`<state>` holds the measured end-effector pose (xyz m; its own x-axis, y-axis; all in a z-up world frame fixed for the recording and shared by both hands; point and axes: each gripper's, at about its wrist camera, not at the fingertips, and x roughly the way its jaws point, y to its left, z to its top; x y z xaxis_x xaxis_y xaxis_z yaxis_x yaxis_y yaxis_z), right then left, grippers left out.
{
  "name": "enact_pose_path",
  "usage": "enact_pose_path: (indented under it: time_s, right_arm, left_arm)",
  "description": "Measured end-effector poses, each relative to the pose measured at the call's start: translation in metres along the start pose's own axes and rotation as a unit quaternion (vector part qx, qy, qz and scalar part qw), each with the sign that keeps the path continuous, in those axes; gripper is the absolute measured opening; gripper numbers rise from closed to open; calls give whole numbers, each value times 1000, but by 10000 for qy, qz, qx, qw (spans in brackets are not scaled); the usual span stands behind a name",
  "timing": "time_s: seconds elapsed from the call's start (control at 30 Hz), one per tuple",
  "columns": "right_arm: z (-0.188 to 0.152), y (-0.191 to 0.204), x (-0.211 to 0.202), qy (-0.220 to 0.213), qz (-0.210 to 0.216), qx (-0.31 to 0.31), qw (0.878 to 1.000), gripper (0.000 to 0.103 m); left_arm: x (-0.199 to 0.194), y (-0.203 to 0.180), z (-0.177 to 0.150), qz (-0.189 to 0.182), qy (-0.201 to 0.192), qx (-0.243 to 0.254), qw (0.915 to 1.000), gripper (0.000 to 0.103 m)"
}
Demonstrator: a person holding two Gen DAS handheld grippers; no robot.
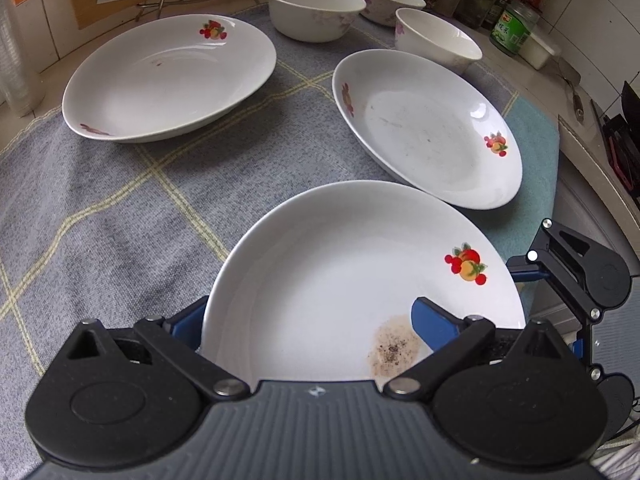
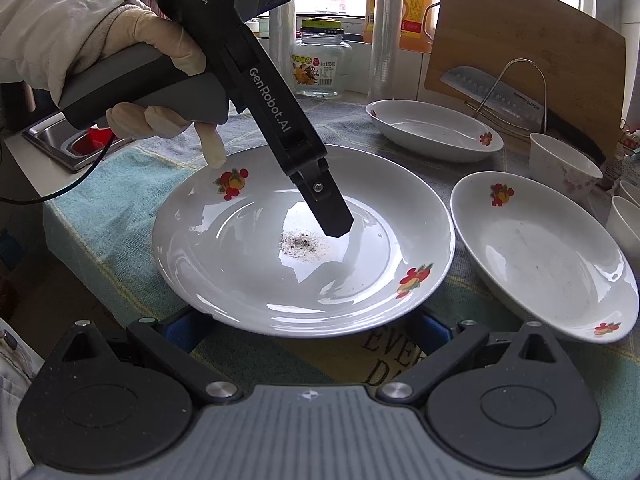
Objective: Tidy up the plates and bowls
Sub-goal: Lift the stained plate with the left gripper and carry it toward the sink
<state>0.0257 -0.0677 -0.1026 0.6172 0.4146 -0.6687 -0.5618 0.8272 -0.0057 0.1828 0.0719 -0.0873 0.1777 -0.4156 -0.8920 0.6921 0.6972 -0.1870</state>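
A soiled white plate [image 1: 340, 280] with fruit prints lies nearest on the grey checked cloth; it also shows in the right wrist view [image 2: 248, 264]. My left gripper [image 1: 312, 324] straddles its rim, one blue finger [image 1: 434, 322] over the inside, the other under the rim; seen from the right wrist view [image 2: 334, 224], it is clamped on the plate. My right gripper [image 2: 304, 330] is open, its fingers low beside the plate's near edge. Two more plates [image 1: 168, 76] [image 1: 428, 128] lie beyond. Three bowls [image 1: 316, 8] stand at the back.
A cutting board [image 2: 528, 52] and knife [image 2: 492, 92] on a wire rack stand behind. Jars and bottles [image 1: 516, 28] line the right wall. A glass jar [image 2: 320, 64] and oil bottle stand by the window. A sink [image 2: 68, 140] lies left.
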Motion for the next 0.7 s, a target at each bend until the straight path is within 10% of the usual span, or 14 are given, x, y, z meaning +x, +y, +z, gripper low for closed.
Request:
enact_pose_path:
  time_s: [0.7]
  right_arm:
    - [7, 6, 4, 209, -73, 64, 9997, 103]
  left_arm:
    - [1, 6, 9, -425, 239, 172, 9987, 100]
